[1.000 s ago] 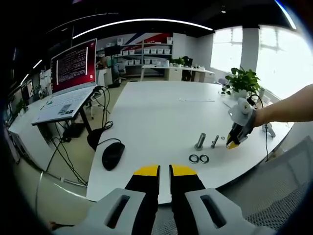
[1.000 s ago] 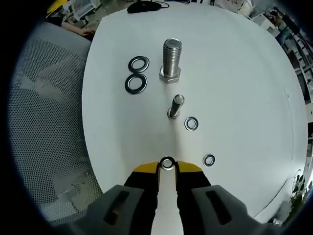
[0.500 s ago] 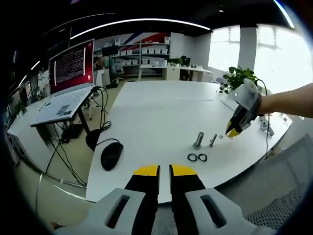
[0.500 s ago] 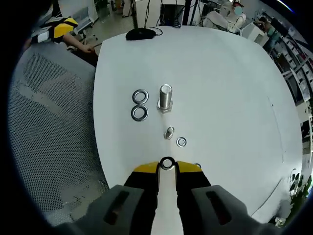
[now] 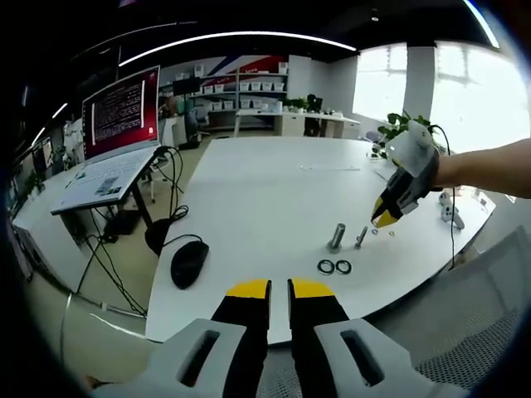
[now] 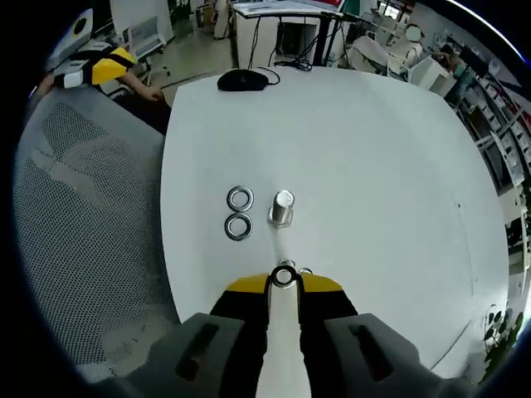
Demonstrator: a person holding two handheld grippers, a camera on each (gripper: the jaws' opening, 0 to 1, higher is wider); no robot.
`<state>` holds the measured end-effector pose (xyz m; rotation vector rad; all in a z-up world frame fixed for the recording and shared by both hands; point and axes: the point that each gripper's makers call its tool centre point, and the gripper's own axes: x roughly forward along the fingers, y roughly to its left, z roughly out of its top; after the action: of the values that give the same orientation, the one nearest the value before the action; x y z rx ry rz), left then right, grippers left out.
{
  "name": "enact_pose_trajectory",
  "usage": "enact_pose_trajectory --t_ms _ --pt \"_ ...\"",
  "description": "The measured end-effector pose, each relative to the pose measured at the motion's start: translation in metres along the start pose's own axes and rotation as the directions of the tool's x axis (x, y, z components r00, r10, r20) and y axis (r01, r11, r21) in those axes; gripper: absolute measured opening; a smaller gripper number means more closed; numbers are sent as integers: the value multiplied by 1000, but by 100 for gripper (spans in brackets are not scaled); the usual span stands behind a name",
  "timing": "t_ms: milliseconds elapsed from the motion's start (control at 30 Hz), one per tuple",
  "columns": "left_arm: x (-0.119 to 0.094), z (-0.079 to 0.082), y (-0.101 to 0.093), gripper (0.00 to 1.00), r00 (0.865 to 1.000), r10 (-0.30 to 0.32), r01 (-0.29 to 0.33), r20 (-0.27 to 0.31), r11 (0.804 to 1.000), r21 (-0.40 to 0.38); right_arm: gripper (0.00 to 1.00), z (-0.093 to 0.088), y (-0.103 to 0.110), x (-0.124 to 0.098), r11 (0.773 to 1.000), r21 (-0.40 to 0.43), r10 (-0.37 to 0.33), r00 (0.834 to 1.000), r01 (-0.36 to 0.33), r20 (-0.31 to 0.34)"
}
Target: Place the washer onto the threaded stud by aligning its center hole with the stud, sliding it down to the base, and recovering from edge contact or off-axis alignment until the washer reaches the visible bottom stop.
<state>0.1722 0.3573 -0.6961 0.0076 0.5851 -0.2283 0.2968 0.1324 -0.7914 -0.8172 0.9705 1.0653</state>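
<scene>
Above the small stud [image 5: 361,239], right tongs [image 6: 284,280] are lifting, gripping washer [image 6: 284,277], lining up; left tongs [image 5: 280,289] are idling clenched, empty.

Open-plan office: a curved ceiling light strip [image 5: 241,37] is glowing overhead, daylight is pouring through the windows [image 5: 465,95], shelving [image 5: 245,87] is lining the far wall, and a white table [image 5: 265,191] is standing beside a mesh chair [image 6: 83,215].

laptop screen [image 5: 121,110], text too small to read
</scene>
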Motion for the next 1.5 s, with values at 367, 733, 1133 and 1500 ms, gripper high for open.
enact_pose_trajectory --t_ms 367,733,1133,1500 --pt "1 0 2 5 1000 10 -10 -5 1000 -3 14 2 -4 11 1000 -20 11 1000 -11 -21" --pt "1 -1 2 5 1000 11 -11 -12 1000 -3 14 -3 -5 19 998 -54 15 998 -18 -53" --pt "1 -4 2 5 1000 12 -12 -29 1000 1 14 -7 -2 33 997 -69 32 996 -37 -83" --pt "2 -7 1 5 999 12 -11 -48 1000 7 14 -16 -2 50 997 -69 35 993 -43 -113"
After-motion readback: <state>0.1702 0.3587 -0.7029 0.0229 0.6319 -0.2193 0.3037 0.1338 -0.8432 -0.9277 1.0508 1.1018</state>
